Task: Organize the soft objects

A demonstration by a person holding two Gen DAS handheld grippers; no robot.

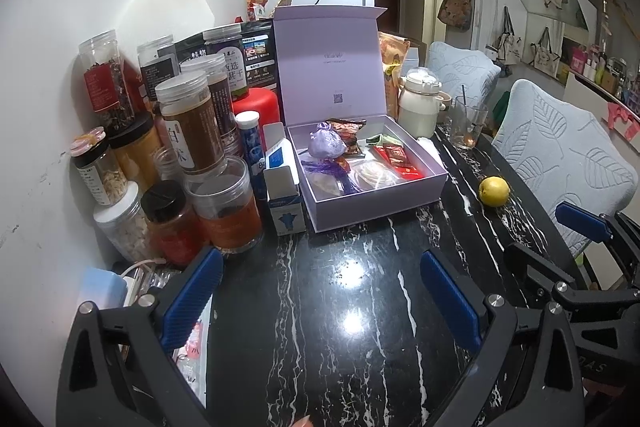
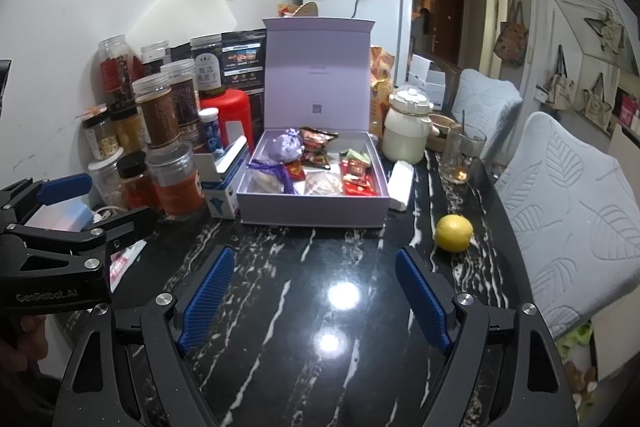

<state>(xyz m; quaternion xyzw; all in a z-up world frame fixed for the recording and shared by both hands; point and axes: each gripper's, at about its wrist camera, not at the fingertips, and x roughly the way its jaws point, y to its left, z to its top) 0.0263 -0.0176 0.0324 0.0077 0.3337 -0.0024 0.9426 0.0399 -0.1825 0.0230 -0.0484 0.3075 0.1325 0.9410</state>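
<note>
An open lilac gift box [image 1: 372, 203] [image 2: 312, 211] sits on the black marble table with its lid standing up. Inside lie a purple cloth sachet [image 1: 326, 147] [image 2: 285, 147], red snack packets [image 1: 400, 161] [image 2: 356, 175], a brown packet [image 2: 318, 143] and clear-wrapped pieces [image 1: 376, 177]. My left gripper [image 1: 324, 287] hovers over the bare tabletop in front of the box, open and holding nothing. My right gripper [image 2: 316, 291] is beside it, also short of the box, open and holding nothing. Each gripper shows at the edge of the other's view.
Several jars and bottles [image 1: 192, 131] [image 2: 160, 115] crowd the left along the wall, with a small blue-white carton [image 1: 284, 199] against the box. A lemon [image 1: 494, 191] [image 2: 453, 233], a glass [image 2: 460, 155] and a white jug [image 2: 406, 131] stand to the right. Padded chairs [image 2: 568, 211] line the table's right edge.
</note>
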